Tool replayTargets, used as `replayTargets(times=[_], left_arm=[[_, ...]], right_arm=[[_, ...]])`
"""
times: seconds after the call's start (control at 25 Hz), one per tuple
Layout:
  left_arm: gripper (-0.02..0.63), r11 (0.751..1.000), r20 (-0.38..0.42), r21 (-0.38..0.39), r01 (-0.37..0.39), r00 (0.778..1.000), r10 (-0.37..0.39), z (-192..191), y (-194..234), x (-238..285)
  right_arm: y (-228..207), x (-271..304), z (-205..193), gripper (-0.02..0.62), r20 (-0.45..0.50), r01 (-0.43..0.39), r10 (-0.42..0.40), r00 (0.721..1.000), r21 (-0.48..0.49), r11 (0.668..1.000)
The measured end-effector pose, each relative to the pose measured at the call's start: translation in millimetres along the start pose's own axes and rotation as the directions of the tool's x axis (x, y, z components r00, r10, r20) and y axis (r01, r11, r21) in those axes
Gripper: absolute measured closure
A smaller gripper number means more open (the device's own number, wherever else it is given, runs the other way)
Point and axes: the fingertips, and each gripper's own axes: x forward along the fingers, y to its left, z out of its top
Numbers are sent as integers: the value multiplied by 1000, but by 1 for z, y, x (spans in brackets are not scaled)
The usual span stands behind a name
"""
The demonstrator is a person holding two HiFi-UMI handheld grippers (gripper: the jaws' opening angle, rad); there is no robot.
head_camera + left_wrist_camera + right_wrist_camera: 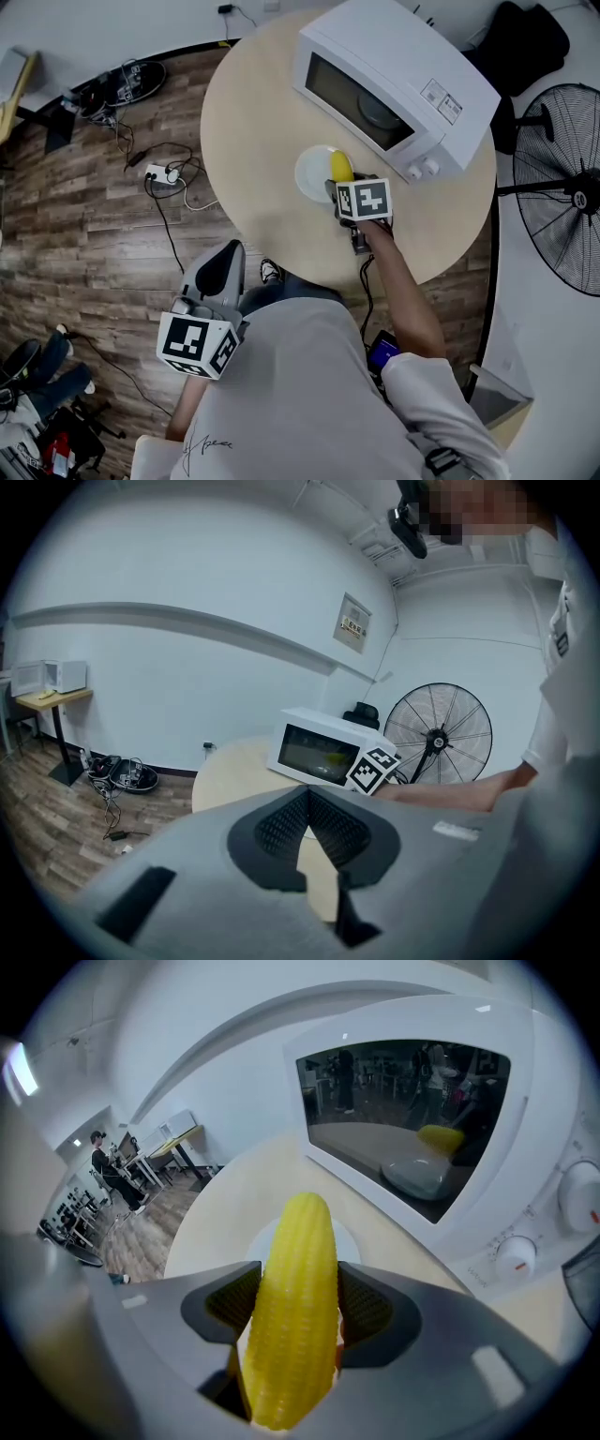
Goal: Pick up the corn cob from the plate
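Observation:
The yellow corn cob [295, 1307] stands lengthwise between the pads of my right gripper [298, 1309], which is shut on it. Its tip points toward the white plate [349, 1237] underneath. In the head view the corn cob [341, 167] pokes out past the right gripper [338, 186] over the right side of the plate [312, 174], on the round table [253, 141]. My left gripper [225, 253] hangs off the table beside the person's body. In its own view the left gripper [307, 794] has its fingertips together and holds nothing.
A white microwave [394, 84] with its door closed stands just behind the plate on the table. A black floor fan [562, 187] is at the right. Cables and a power strip [161, 173] lie on the wooden floor at the left.

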Motion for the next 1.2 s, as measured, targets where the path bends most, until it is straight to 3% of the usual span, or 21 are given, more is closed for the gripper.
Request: replayTargets(times=[1.2], left_arm=[[606,997,16,-1,76,997,-76,3,-14,-5]], right_arm=[[2,-40,-19,328,74,-1,-4,997,74,997]])
